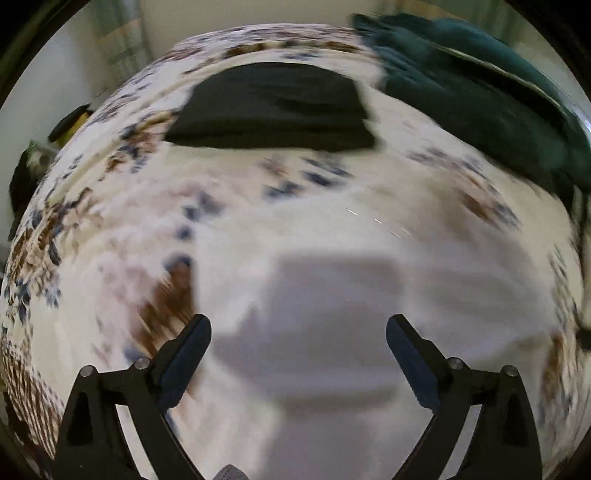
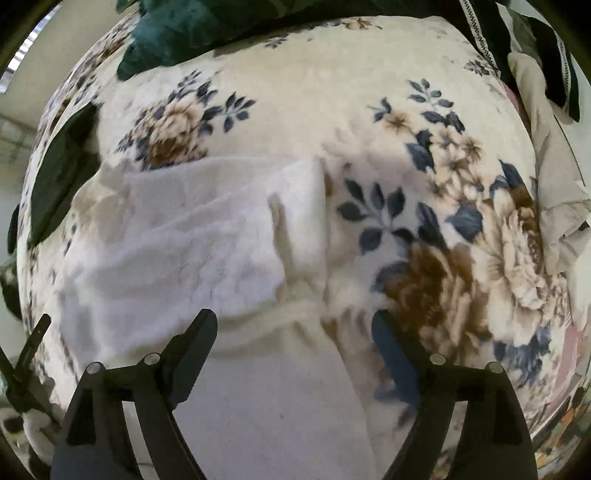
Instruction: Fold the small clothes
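Note:
A white fuzzy garment (image 2: 177, 251) lies partly folded on the floral blanket (image 2: 303, 96), with a flap doubled over its right side. It also shows in the blurred left wrist view (image 1: 332, 295). My left gripper (image 1: 298, 330) is open and empty just above the white cloth. My right gripper (image 2: 294, 325) is open and empty over the garment's lower right edge. A folded black garment (image 1: 271, 107) lies flat farther back on the blanket; its edge shows in the right wrist view (image 2: 62, 170).
A dark green cloth pile (image 1: 480, 96) sits at the back right of the bed, also in the right wrist view (image 2: 192, 33). Beige and dark trimmed cloths (image 2: 546, 155) lie at the right edge. The bed edge drops off on the left (image 1: 55, 122).

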A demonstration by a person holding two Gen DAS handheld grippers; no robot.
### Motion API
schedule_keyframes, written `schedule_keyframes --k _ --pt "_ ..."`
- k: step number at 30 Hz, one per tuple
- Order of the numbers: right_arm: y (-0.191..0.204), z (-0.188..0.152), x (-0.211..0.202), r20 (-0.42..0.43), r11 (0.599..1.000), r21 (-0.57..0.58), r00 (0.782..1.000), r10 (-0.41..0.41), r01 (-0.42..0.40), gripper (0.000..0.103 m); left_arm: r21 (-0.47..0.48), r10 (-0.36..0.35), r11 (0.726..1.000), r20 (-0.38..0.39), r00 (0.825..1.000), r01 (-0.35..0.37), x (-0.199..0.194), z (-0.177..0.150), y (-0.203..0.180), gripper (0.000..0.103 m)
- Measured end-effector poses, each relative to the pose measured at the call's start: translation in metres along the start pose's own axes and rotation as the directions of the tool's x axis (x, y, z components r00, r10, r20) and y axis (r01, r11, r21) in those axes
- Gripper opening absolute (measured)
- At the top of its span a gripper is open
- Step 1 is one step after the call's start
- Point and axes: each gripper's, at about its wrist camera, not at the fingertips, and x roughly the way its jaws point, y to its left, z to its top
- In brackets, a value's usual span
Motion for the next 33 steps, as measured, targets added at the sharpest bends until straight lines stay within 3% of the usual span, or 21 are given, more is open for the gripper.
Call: schedule_keyframes --k 3,6,10,15,20,27,29,30,31,32,33 --pt "-0.018 -0.013 -0.015 -0.042 0.997 -0.065 0.998 0.037 -0.039 0.087 0.028 -0.064 0.997 -0.046 0.997 0.066 -0.012 -0.033 -0.048 0.097" --pt "-0.051 -0.016 -0.03 -0.091 0.989 -0.116 0.992 0.082 -0.092 0.087 0.051 -0.114 0.991 -0.124 0.986 0.121 -0.029 -0.094 -0.12 0.097" --pt "-0.097 -0.004 -0.035 -0.155 0.973 -0.155 0.977 0.145 -0.169 0.087 0.048 -0.113 0.991 -0.245 0.963 0.129 -0.034 -0.165 -0.2 0.097" --pt "-0.131 0.037 -0.025 -0.173 0.942 -0.195 0.955 0.241 -0.273 0.087 0.003 -0.066 0.997 -0.368 0.928 0.073 -0.016 -0.241 -0.275 0.097" --pt "-0.12 0.093 0.016 -0.191 0.904 -0.189 0.917 0.35 -0.384 0.084 0.041 0.035 0.999 -0.367 0.929 -0.021 0.011 -0.271 -0.314 0.097" --pt "-0.075 0.137 0.102 -0.278 0.891 -0.138 0.88 0.385 -0.433 0.08 0.065 0.157 0.987 -0.305 0.939 -0.144 0.029 -0.27 -0.34 0.097" --pt "-0.066 0.139 0.116 -0.291 0.89 -0.129 0.875 0.387 -0.437 0.072 0.061 0.169 0.986 -0.293 0.941 -0.158 0.03 -0.268 -0.346 0.097" --pt "-0.061 0.139 0.122 -0.298 0.888 -0.118 0.869 0.396 -0.445 0.062 0.057 0.172 0.985 -0.29 0.942 -0.162 0.031 -0.267 -0.348 0.097" --pt "-0.057 0.138 0.122 -0.296 0.883 -0.115 0.864 0.406 -0.455 0.051 0.056 0.173 0.985 -0.284 0.943 -0.164 0.03 -0.268 -0.353 0.096" --pt "-0.053 0.137 0.122 -0.293 0.883 -0.122 0.866 0.405 -0.454 0.024 0.053 0.165 0.986 -0.272 0.948 -0.157 0.028 -0.268 -0.356 0.094" --pt "-0.049 0.136 0.12 -0.292 0.881 -0.128 0.867 0.405 -0.455 0.017 0.055 0.152 0.988 -0.254 0.955 -0.142 0.027 -0.267 -0.359 0.085"
